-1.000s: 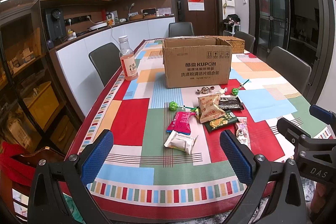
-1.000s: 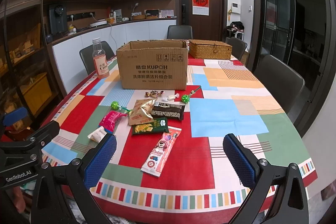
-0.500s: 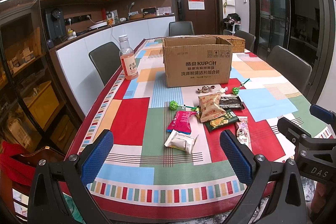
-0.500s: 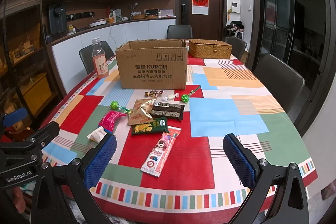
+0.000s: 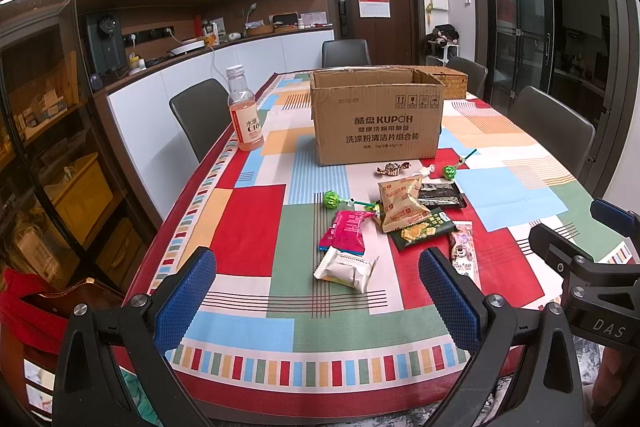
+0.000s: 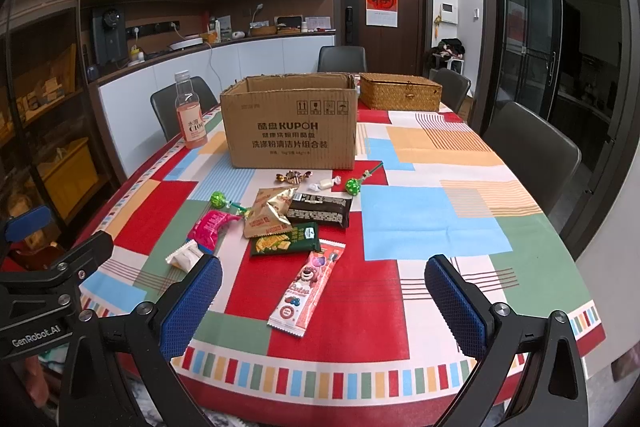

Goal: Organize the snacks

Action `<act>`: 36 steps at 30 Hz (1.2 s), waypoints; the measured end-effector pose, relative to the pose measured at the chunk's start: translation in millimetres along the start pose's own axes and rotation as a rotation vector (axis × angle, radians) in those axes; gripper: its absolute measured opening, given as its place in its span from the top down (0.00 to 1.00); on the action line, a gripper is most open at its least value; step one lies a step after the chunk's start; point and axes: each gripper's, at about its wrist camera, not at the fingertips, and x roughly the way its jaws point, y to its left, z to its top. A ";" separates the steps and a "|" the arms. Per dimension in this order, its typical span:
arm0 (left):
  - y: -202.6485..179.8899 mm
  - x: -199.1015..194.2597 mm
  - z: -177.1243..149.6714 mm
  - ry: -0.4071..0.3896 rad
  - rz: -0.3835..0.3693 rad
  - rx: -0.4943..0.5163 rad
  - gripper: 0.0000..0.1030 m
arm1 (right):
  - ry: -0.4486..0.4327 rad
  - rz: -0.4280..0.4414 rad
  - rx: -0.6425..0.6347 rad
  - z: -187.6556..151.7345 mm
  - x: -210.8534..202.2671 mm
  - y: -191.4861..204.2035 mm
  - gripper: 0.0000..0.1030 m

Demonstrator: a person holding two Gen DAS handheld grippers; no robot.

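On the near edge of the table (image 5: 248, 239), both grippers hung with their blue pads spread wide apart and nothing between them. The left gripper (image 5: 316, 303) was low at the table's front, and the white packet (image 5: 346, 269) lay just ahead of it, between its two fingers as the left camera saw it but not touching them. The right gripper (image 6: 322, 301) was at the front too, and the long pink bear packet (image 6: 308, 289) lay right ahead of it, in the gap between its fingers, also not touching. The rest of the snacks sat a little farther back in one loose bunch near the middle of the table. There was one bright pink packet (image 5: 346, 231) just behind the white one, one tan bag (image 5: 400, 203) lying partly on one dark green cracker packet (image 5: 424, 231), and one black bar (image 6: 320, 211) behind that. There were two green lollipops, one (image 5: 331, 199) on the left of the bunch and one (image 6: 353, 185) on the right. Two small wrapped candies lay close to the box, a brown and gold one (image 6: 293, 177) and a white one (image 6: 326, 183). One open cardboard box (image 5: 376, 121) stood behind the snacks, well away from both grippers. One bottle (image 5: 245, 111) with pink drink stood upright to the left of the box, and one woven basket (image 6: 400, 92) with its lid shut sat behind the box on the right.
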 end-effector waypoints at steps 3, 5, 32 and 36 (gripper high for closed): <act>0.0 -0.1 -0.2 0.001 0.000 0.000 0.00 | 0.001 0.000 0.000 0.5 -0.3 0.0 0.01; 0.1 0.8 -1.5 0.002 0.000 -0.001 0.00 | 0.001 0.001 0.000 0.5 -0.5 -0.2 0.01; 11.6 39.9 -7.8 0.111 -0.021 -0.036 0.00 | 0.129 0.015 -0.029 -1.3 41.5 10.7 0.01; 13.4 58.0 -8.6 0.163 -0.041 -0.044 0.00 | 0.178 0.022 -0.038 -1.3 58.1 12.8 0.01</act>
